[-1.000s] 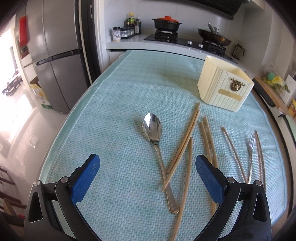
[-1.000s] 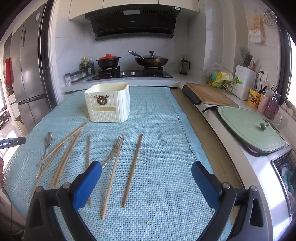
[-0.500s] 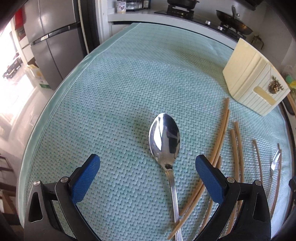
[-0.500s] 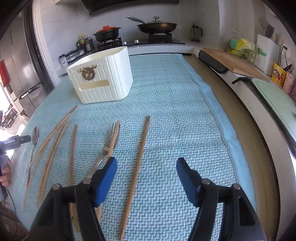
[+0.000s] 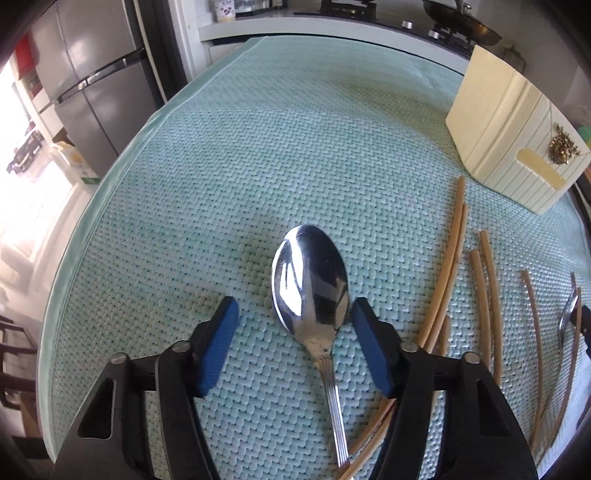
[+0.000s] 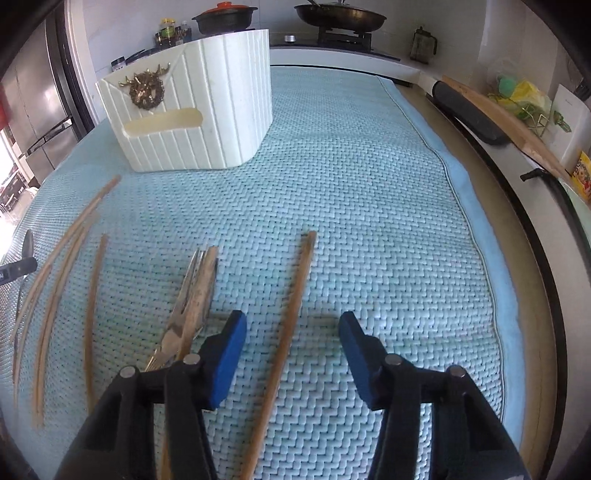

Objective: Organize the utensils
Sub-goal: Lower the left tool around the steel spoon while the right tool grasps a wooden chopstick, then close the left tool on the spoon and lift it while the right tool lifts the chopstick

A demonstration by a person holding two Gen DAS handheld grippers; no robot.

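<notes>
A steel spoon lies on the light blue woven mat. My left gripper is open and low over it, with its blue pads either side of the spoon's neck, not touching. Several wooden chopsticks lie to its right. My right gripper is open and straddles a single chopstick. A fork with another chopstick across it lies just left of the right gripper's left pad. A cream ribbed utensil holder stands at the back, also in the left wrist view.
More chopsticks lie at the left of the mat in the right wrist view. A stove with a pot and a pan is behind the mat. A cutting board lies to the right. A fridge stands to the left.
Both grippers have dropped closer to the mat and their jaws have narrowed. The left one now frames the spoon's neck; the right one now frames the single chopstick.
</notes>
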